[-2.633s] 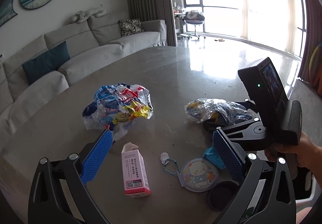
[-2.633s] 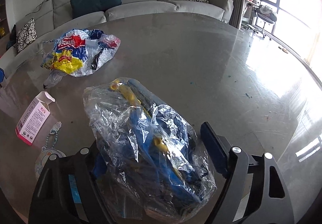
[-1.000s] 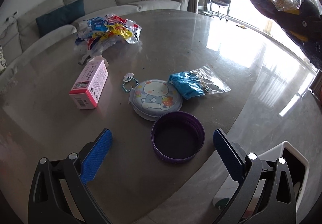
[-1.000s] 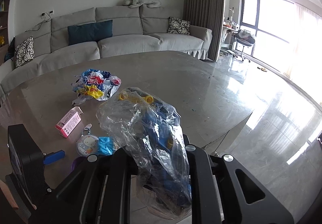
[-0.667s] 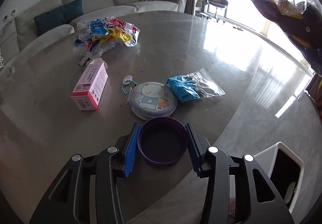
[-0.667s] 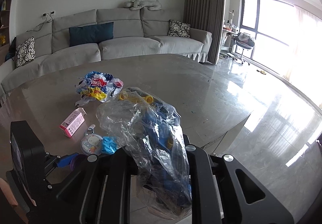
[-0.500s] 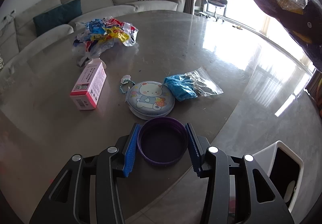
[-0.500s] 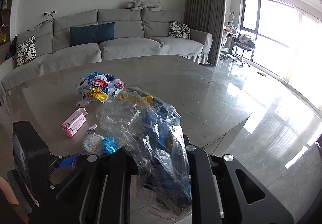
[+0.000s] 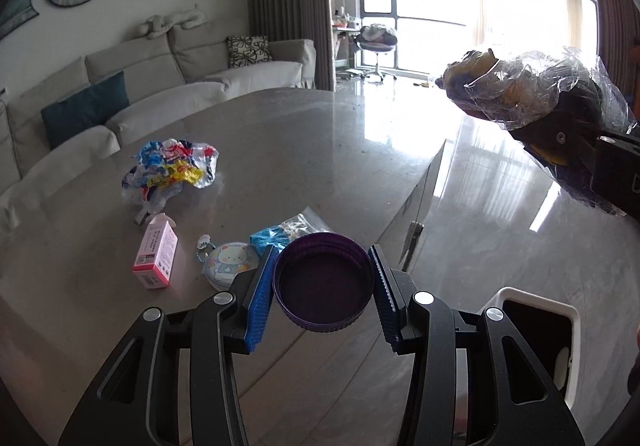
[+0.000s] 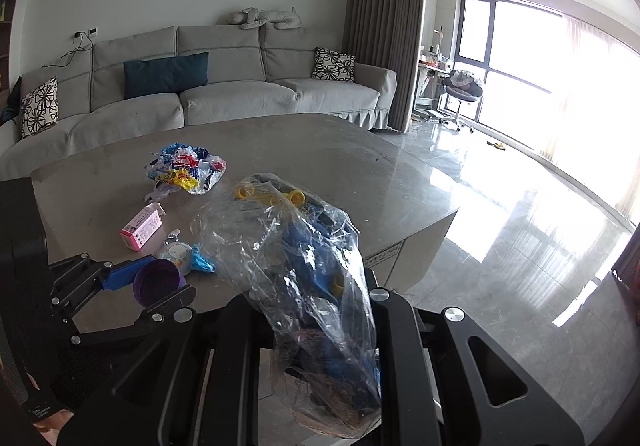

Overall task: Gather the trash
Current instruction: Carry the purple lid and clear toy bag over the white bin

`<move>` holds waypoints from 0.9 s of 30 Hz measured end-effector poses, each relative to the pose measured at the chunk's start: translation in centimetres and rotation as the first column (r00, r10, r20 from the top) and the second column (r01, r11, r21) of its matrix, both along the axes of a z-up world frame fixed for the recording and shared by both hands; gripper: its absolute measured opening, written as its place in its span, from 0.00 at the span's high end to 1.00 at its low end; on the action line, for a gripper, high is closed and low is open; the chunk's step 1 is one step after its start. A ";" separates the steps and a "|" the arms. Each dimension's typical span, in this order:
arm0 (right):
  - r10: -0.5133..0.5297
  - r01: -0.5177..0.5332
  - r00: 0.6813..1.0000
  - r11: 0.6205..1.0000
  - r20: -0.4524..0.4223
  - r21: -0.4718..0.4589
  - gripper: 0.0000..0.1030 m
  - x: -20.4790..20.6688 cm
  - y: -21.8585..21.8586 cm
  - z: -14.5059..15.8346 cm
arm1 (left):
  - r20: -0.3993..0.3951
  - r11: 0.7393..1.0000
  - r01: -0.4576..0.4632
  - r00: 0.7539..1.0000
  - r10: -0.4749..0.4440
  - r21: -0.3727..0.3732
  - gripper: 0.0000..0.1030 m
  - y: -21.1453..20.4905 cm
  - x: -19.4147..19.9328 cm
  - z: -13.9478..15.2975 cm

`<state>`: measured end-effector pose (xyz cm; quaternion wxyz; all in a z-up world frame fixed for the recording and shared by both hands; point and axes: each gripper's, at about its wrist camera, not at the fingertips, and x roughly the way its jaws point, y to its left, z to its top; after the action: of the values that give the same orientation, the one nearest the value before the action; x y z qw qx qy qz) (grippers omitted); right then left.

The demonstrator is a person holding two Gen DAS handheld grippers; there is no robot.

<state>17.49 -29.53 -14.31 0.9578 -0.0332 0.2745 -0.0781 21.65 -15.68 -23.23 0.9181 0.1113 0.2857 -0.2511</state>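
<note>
left gripper (image 9: 323, 288) has its pads pinched on the rim of a purple lid (image 9: 324, 282), lifted clear of the table (image 9: 320, 149) near the white bin (image 9: 536, 320). the lid looks light, rigid, ribbed plastic — opposite rim edges grip best. right gripper (image 10: 316, 310) is nearly closed on a crinkly clear bag (image 10: 296, 270) w/ blue & yellow bits — soft, slippery, probably light.
</note>
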 end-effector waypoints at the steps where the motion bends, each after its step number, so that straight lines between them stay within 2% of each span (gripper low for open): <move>1: -0.019 0.019 1.000 1.000 -0.002 -0.006 0.84 -1.0 -0.4 -0.1 | 0.008 1.000 0.030 1.000 -0.030 0.002 0.56 -0.6 -0.6 0.3; 5: -0.108 0.107 0.994 0.994 -0.019 -0.020 0.84 -5.3 -2.5 -0.4 | 0.067 0.981 0.191 0.979 -0.193 0.036 0.56 -3.5 -3.9 1.3; 9: -0.195 0.195 0.980 0.981 -0.037 -0.026 0.84 -9.7 -4.6 -0.7 | 0.074 0.932 0.354 0.930 -0.359 0.075 0.56 -6.6 -7.0 2.1; 10: -0.216 0.215 0.976 0.976 -0.039 -0.025 0.84 -10.7 -5.2 -0.8 | 0.070 0.912 0.400 0.911 -0.407 0.092 0.56 -7.5 -7.8 2.0; 11: -0.233 0.232 0.971 0.972 -0.047 -0.020 0.84 -11.7 -5.8 -1.0 | 0.057 0.881 0.460 0.882 -0.468 0.113 0.56 -8.6 -8.6 1.8; 13: -0.271 0.271 0.961 0.963 -0.055 -0.014 0.84 -13.4 -6.8 -1.6 | 0.055 0.805 0.581 0.805 -0.590 0.121 0.56 -10.0 -10.6 1.6; 14: -0.289 0.289 0.955 0.957 -0.061 -0.008 0.84 -14.2 -7.4 -2.1 | 0.054 0.774 0.614 0.777 -0.627 0.154 0.56 -11.0 -11.8 1.3; 16: -0.317 0.319 0.946 0.947 -0.071 0.018 0.84 -15.7 -8.4 -2.8 | 0.041 0.724 0.657 0.734 -0.678 0.210 0.56 -12.8 -13.3 0.3; 20: -0.347 0.352 0.933 0.935 -0.091 0.039 0.84 -17.8 -9.7 -3.9 | -0.037 0.619 0.743 0.647 -0.761 0.256 0.56 -15.9 -15.5 -1.8; 24: -0.365 0.371 0.926 0.927 -0.097 0.048 0.84 -18.8 -10.3 -4.6 | -0.071 0.563 0.766 0.609 -0.790 0.309 0.56 -18.4 -16.6 -3.6; 27: -0.378 0.385 0.920 0.921 -0.101 0.060 0.84 -19.2 -11.0 -5.2 | -0.087 0.542 0.778 0.593 -0.800 0.318 0.56 -19.7 -16.9 -4.3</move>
<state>-1.75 -40.48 -19.51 0.9118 0.0554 0.3202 -0.2509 4.76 -35.36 -27.53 0.6842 0.3851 0.2103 -0.5825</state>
